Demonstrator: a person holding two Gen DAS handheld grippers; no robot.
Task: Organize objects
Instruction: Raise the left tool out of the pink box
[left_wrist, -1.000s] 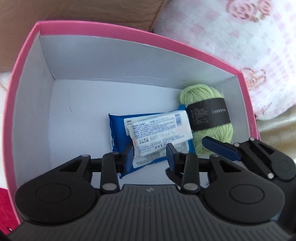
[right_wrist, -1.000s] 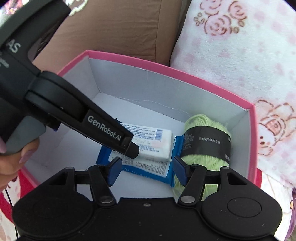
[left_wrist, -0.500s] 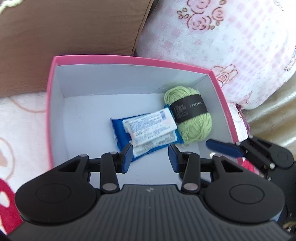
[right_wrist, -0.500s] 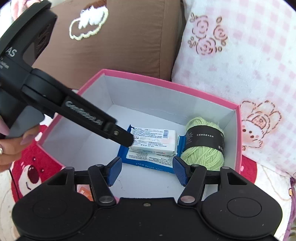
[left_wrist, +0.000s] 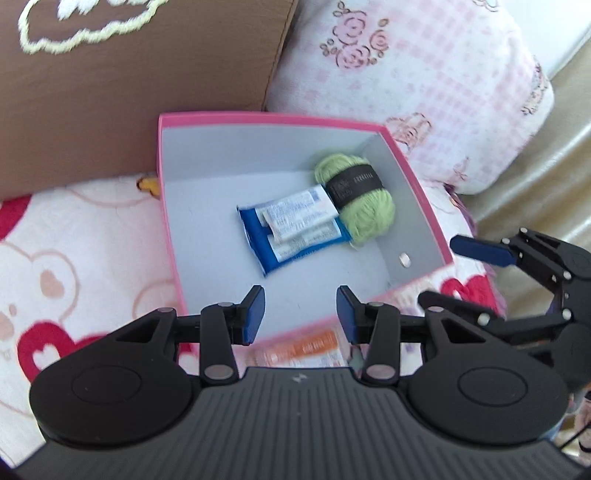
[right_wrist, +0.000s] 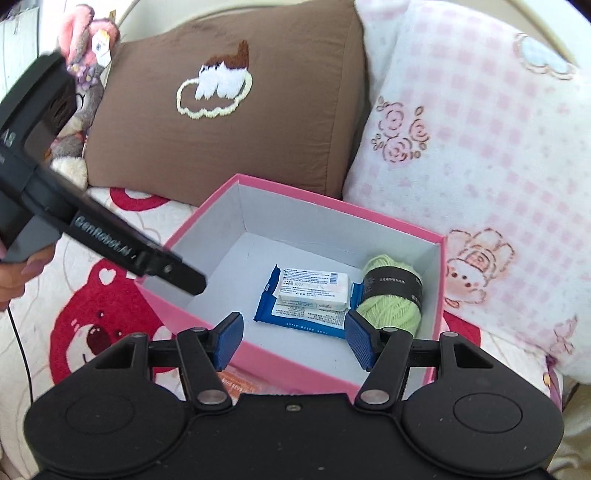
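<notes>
A pink box (left_wrist: 167, 206) (right_wrist: 295, 363) with a white inside stands on the bed. In it lie a blue wipes pack (left_wrist: 266, 253) (right_wrist: 295, 319), a white packet (left_wrist: 295, 212) (right_wrist: 314, 290) on top of it, and a green yarn ball (left_wrist: 364, 199) (right_wrist: 391, 295) with a black band. My left gripper (left_wrist: 300, 314) is open and empty above the box's near edge. My right gripper (right_wrist: 293, 341) is open and empty, above the near wall. An orange packet (left_wrist: 303, 349) (right_wrist: 240, 384) lies outside the box, partly hidden by the grippers.
A brown pillow (left_wrist: 129, 85) (right_wrist: 240, 110) and a pink checked pillow (left_wrist: 424, 81) (right_wrist: 480, 147) stand behind the box. The bed cover has red bear prints (right_wrist: 99, 321). Plush toys (right_wrist: 85, 74) sit at the far left. The right gripper's body (left_wrist: 535, 280) is beside the box.
Both grippers have drawn back and up out of the box. The left gripper has let go of the white packet, which now rests on the blue pack.
</notes>
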